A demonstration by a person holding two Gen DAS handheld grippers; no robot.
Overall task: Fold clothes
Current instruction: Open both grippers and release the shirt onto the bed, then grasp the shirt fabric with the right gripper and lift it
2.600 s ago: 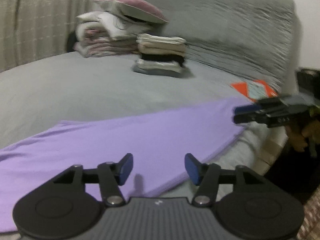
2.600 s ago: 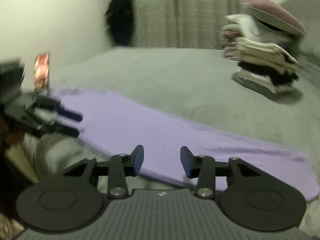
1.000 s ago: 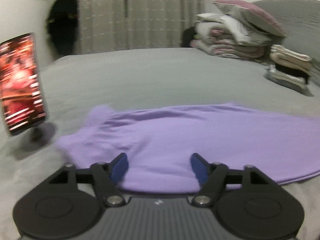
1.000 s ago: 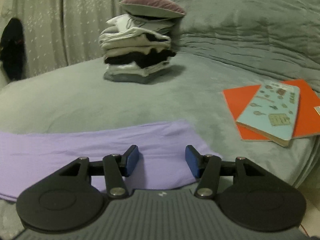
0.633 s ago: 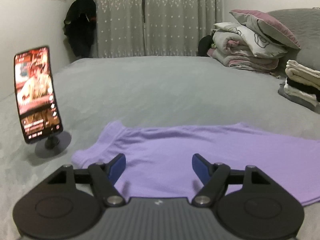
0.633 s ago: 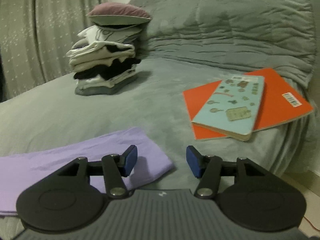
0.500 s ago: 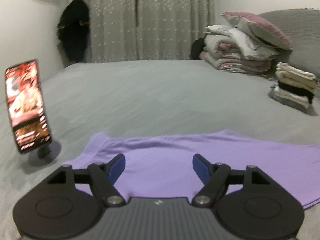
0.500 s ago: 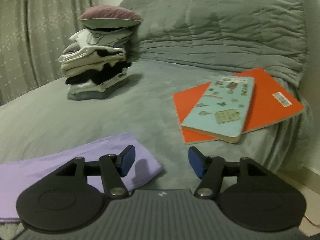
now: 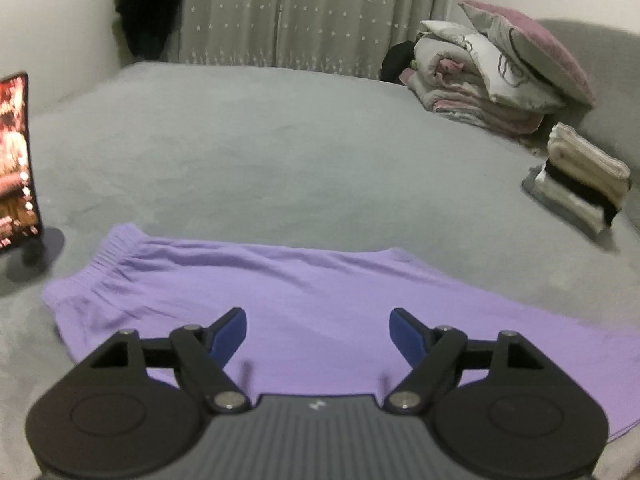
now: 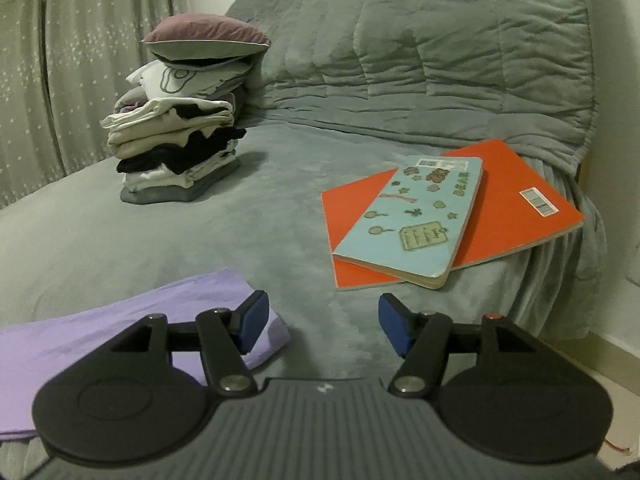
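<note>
the purple pants (image 9: 320,292) lay flat on the grey bed (image 9: 260,152), stretched from side to side. the stretchy waist end was on the left side of the left view, near a phone (image 9: 14,160) standing on a small stand. in the right view the other end of the pants (image 10: 120,320) stopped just past the left finger of the tool.

the left tool (image 9: 318,330) hung over the middle of the pants. its two blue fingers (image 9: 230,330) were wide apart and opening, and they did not press on the cloth. it held nothing.

the right tool (image 10: 320,328) was over the end of the pants and the bare bed beside it. its fingers (image 10: 252,320) were apart too, with nothing gripped between them.

a stack of folded clothes (image 10: 176,156) sat farther back on the bed, well apart from the pants. behind it were pillows (image 10: 204,44) piled on folded blankets. a blue book (image 10: 416,220) lay on top of an orange book (image 10: 516,208) near the edge of the bed. a big grey quilt (image 10: 440,60) covered the head of the bed. curtains (image 9: 312,12) hung at the back wall.
</note>
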